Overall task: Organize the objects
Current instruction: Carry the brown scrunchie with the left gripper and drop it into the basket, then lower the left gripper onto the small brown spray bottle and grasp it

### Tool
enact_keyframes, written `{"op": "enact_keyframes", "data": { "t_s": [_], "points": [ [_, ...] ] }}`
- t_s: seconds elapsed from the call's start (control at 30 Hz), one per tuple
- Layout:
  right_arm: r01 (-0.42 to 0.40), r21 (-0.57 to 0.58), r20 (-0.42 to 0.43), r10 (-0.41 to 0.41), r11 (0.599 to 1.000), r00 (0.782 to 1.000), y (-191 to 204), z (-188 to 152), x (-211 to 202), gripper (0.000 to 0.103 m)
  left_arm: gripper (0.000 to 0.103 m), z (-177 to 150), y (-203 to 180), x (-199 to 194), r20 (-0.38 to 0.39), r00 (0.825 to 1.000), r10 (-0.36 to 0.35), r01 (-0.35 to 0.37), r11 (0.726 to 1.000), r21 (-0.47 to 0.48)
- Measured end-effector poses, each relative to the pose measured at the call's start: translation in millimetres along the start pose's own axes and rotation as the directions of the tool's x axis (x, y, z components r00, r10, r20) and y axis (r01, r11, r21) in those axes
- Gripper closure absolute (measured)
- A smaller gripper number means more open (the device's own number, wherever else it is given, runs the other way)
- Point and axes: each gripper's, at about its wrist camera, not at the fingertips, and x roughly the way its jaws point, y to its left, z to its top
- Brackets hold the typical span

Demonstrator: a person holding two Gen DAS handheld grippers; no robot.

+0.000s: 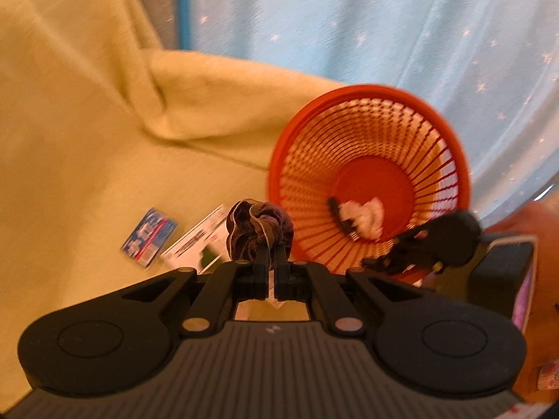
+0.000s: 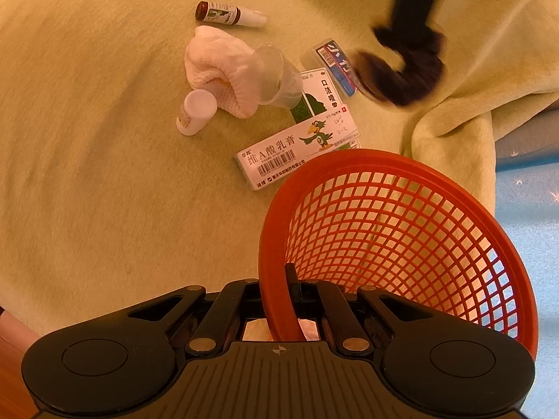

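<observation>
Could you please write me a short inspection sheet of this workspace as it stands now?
Surface: yellow-green blanket, rumpled at its far edge.
Job's things: red mesh basket, tilted, holding a white crumpled item and something dark; dark scrunchie.
Clutter: ointment box, green-and-white box, blue pack, clear cup on its side, white cloth, white bottle, brown vial.
Grippers: left hand-held gripper shut on the scrunchie; right hand-held gripper clamped on the basket rim.
Cables: nothing seen.
Surroundings: blue starred fabric.
</observation>
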Motion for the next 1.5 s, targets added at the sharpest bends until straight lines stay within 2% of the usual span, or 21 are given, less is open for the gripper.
{"op": "enact_keyframes", "data": {
  "t_s": [0.23,0.33,0.37,0.57,0.73,0.9,1.07,1.23,1.5],
  "points": [
    [-0.001,0.011,0.003,0.001,1.000,1.000,-1.4,-1.6,-2.2,0.103,0.102,29.0,-32.2,12.6,0.036,0.995,-0.097,0.095,0.994,0.054],
    [0.000,0.017,0.004,0.000,1.000,1.000,-2.1,-1.6,-2.4,0.103,0.082,36.7,-43.4,18.6,0.037,0.991,-0.129,0.126,0.989,0.076],
    [0.000,0.018,0.004,0.000,1.000,1.000,-1.7,-1.6,-2.7,0.103,0.082,37.7,-45.1,18.4,0.044,0.991,-0.125,0.121,0.989,0.081],
    [0.000,0.026,0.010,0.000,1.000,1.000,-3.0,-2.1,-2.3,0.103,0.082,28.9,-30.2,10.8,0.053,0.997,-0.055,0.054,0.998,0.016],
    [-0.001,0.026,0.013,0.001,1.000,1.000,-4.1,-3.1,-1.3,0.103,0.081,4.5,-2.1,2.4,0.031,0.998,0.049,-0.047,0.997,-0.061],
    [0.000,0.021,0.011,0.000,1.000,1.000,-3.9,-2.5,-1.5,0.103,0.075,-27.6,30.2,-7.6,-0.011,0.987,0.158,-0.158,0.976,-0.153],
    [0.001,0.019,0.008,-0.001,1.000,1.000,-4.5,-3.0,-1.6,0.103,0.069,-62.7,56.7,-15.8,-0.070,0.970,0.233,-0.243,0.943,-0.229],
    [0.001,0.010,0.004,-0.001,1.000,1.000,-4.3,-2.5,-1.3,0.103,0.057,-94.6,71.2,-18.0,-0.111,0.958,0.265,-0.285,0.922,-0.263],
    [0.003,0.004,-0.001,-0.003,1.000,1.000,-3.6,-1.6,-1.2,0.103,0.050,-119.3,77.8,-1.2,-0.146,0.945,0.293,-0.323,0.904,-0.281]
  ]
}}
